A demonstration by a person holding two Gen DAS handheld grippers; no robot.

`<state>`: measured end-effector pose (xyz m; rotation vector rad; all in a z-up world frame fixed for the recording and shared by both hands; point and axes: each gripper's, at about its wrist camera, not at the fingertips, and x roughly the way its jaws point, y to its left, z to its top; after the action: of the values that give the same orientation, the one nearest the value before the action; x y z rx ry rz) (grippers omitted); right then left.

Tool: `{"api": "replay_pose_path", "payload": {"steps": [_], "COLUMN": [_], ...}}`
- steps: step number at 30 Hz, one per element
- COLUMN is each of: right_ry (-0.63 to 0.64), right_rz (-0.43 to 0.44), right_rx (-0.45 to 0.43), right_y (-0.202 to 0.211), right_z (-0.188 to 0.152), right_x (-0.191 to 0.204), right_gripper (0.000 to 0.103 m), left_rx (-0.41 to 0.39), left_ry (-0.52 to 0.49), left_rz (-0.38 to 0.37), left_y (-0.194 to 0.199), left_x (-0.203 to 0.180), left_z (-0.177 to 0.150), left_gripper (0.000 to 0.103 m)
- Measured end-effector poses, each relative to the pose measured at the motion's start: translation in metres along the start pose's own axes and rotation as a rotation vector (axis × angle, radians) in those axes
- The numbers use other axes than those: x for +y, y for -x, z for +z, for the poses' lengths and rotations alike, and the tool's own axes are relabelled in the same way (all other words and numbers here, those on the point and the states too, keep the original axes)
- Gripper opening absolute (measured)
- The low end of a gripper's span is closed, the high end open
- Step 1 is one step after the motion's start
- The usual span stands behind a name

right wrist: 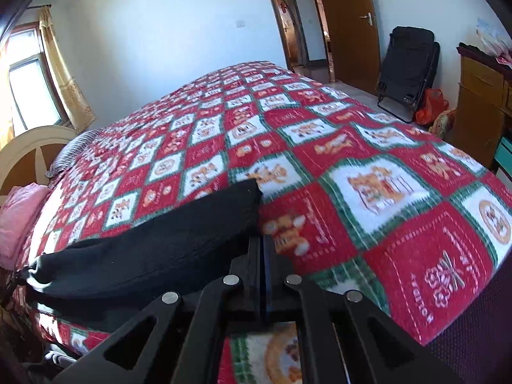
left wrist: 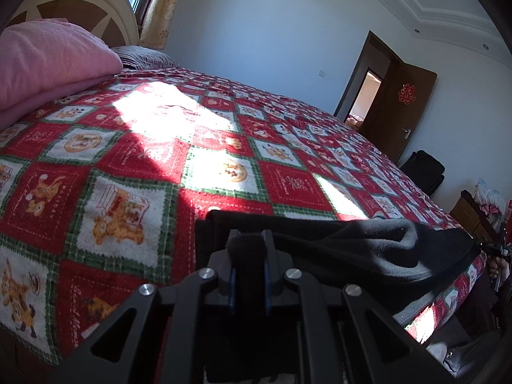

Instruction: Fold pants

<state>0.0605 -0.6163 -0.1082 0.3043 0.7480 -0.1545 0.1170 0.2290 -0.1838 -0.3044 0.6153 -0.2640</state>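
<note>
Black pants (left wrist: 368, 249) hang as a folded band just above the near edge of a bed, stretched between my two grippers. My left gripper (left wrist: 250, 236) is shut on the band's left end, and dark cloth fills the gap between its blue pads. In the left wrist view the far end is drawn to a point at my right gripper (left wrist: 494, 249). The right wrist view has my right gripper (right wrist: 265, 240) with its pads pressed together at the edge of the pants (right wrist: 160, 240), which run off to the left. The pinch itself is hard to make out there.
A red, white and green checked blanket (left wrist: 128, 160) covers the bed. A folded pink quilt (left wrist: 48, 60) lies by the headboard (left wrist: 80, 3). Past the foot of the bed are an open brown door (right wrist: 348, 32), a black folding chair (right wrist: 406, 70) and a wooden cabinet (right wrist: 480, 105).
</note>
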Motion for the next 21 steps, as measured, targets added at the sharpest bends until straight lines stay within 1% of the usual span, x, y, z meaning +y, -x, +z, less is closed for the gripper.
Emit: {"api": "replay_pose_path", "payload": {"steps": [2, 5, 6, 7, 8, 10, 12, 13, 14, 15, 16, 17, 19, 21], "right_ry": [-0.003, -0.007, -0.018, -0.013, 0.005, 0.043, 0.088, 0.135, 0.182, 0.244, 0.29, 0.337, 0.442, 0.549], "right_rz": [-0.001, 0.022, 0.019, -0.019, -0.065, -0.084, -0.07, -0.048, -0.024, 0.01, 0.04, 0.075, 0.152, 0.168], "right_rx": [0.0, -0.004, -0.017, -0.029, -0.05, -0.087, -0.11, -0.114, -0.111, -0.101, -0.087, -0.071, -0.06, -0.021], "right_y": [0.001, 0.005, 0.009, 0.013, 0.021, 0.034, 0.047, 0.052, 0.055, 0.055, 0.052, 0.049, 0.038, 0.021], "right_z": [-0.004, -0.005, -0.004, -0.004, -0.003, -0.002, 0.0, -0.001, -0.002, -0.004, -0.008, -0.013, -0.028, -0.045], "right_x": [-0.003, -0.004, -0.004, -0.002, 0.004, 0.017, 0.037, 0.057, 0.076, 0.101, 0.121, 0.145, 0.196, 0.243], "right_gripper": [0.001, 0.002, 0.002, 0.003, 0.003, 0.003, 0.003, 0.004, 0.008, 0.029, 0.046, 0.071, 0.072, 0.07], "left_rx": [-0.004, -0.007, -0.009, -0.011, -0.014, -0.016, -0.016, -0.016, -0.017, -0.018, -0.019, -0.02, -0.027, -0.034], "left_ry": [0.011, -0.005, -0.012, -0.019, -0.024, -0.032, -0.045, -0.049, -0.051, -0.051, -0.05, -0.048, -0.048, -0.059], "left_rz": [-0.003, 0.015, 0.022, 0.03, 0.034, 0.041, 0.052, 0.057, 0.06, 0.061, 0.062, 0.062, 0.063, 0.074], "left_y": [0.002, 0.001, 0.0, 0.001, 0.001, 0.002, 0.002, 0.002, 0.002, 0.002, 0.002, 0.002, 0.004, 0.005], "left_x": [0.001, -0.002, -0.003, -0.005, -0.005, -0.007, -0.008, -0.009, -0.009, -0.009, -0.009, -0.009, -0.009, -0.012], "left_z": [-0.005, -0.01, -0.009, -0.009, -0.01, -0.01, -0.01, -0.01, -0.011, -0.011, -0.011, -0.012, -0.013, -0.014], "left_gripper": [0.013, 0.013, 0.013, 0.013, 0.013, 0.013, 0.013, 0.013, 0.013, 0.013, 0.013, 0.013, 0.014, 0.015]}}
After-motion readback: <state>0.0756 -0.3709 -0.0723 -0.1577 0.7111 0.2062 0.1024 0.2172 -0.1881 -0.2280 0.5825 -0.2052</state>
